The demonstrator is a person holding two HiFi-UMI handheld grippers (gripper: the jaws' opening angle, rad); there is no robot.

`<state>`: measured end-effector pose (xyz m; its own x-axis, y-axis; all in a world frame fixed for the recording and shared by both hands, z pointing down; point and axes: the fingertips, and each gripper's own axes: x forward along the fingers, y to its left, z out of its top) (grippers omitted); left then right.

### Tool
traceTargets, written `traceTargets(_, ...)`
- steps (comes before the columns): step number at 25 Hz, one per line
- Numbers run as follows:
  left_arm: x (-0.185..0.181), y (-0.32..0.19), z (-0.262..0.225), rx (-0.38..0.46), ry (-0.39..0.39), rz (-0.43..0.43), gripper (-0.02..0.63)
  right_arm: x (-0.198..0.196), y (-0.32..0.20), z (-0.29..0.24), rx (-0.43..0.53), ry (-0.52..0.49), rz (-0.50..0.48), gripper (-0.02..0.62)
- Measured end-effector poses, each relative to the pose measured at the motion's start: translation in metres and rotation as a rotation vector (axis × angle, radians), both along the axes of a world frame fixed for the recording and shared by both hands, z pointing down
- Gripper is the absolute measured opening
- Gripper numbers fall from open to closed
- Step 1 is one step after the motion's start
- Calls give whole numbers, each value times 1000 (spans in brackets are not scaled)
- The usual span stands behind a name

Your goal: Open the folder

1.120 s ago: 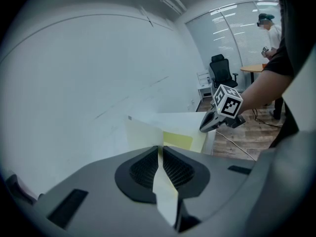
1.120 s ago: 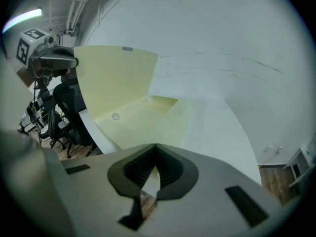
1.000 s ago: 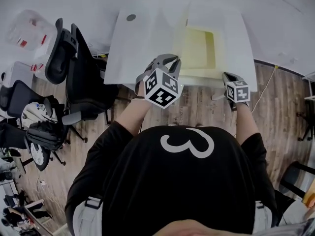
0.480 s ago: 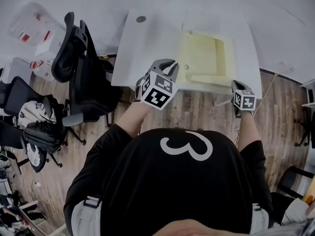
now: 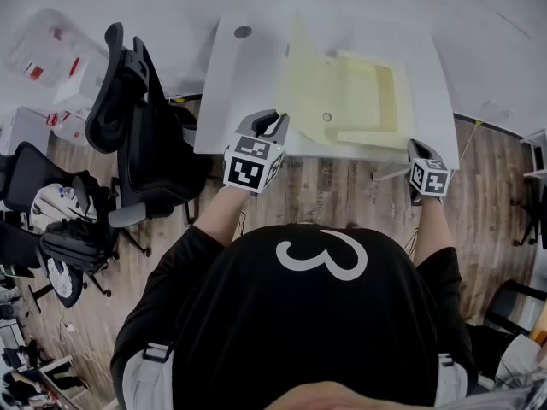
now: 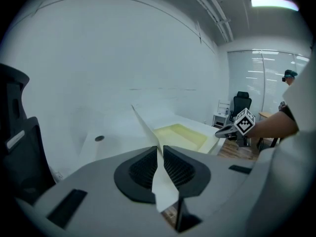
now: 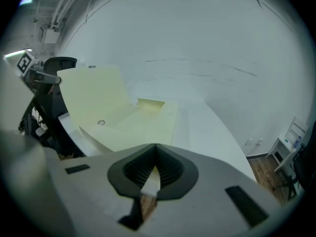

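**Folder cover pinched upright at the tabletop's near edge**

At the left gripper (image 5: 272, 120) (image 6: 159, 149): pads having just eased slightly apart, yet pressing from both sides on the near lower corner of the front cover (image 5: 299, 75) (image 6: 147, 126). Thin sheet running straight out between the ribbed pads, standing on edge, leaning a little toward the tabletop's left side.

At the right gripper (image 5: 415, 147) (image 7: 155, 157): clamped tight on the near right corner of the folder (image 5: 363, 101) (image 7: 133, 120), a pale tip of it showing between the closed pads. Sits right at the near edge of the tabletop (image 5: 244, 92), close to its near right corner.

Between the two: pale yellow folder lying flat on the right half of the tabletop, near edge along the tabletop's near edge, inside face up. Inner pocket toward the far right, small round snap (image 5: 326, 117) (image 7: 101, 123) on the inside near the raised cover.

Left of the cover: open white surface reaching to the left edge, marked only by a round grommet (image 5: 243, 32) (image 6: 99, 138) by the far left corner. Far edge set against a white wall (image 5: 385, 7).

Beyond the left edge: black office chair (image 5: 128, 118) standing close beside the tabletop, nearest thing on that side. More chairs and clear plastic bins (image 5: 51, 54) farther left. Below the near edge: wood floor (image 5: 342, 190) and the person's black shirt (image 5: 316, 314).
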<state>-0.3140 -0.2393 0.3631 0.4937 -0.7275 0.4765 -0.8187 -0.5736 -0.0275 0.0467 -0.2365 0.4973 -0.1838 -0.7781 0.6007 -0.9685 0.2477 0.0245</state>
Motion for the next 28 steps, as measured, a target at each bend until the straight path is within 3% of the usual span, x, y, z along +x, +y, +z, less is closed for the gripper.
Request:
traceTargets(17,-63,-11,56,-168,240,-105,44,-1,1,2,12,26,43,23)
traceTargets(28,-89,-18,90,-213,325,-182,49,-2,1,0,46,-13,45,23)
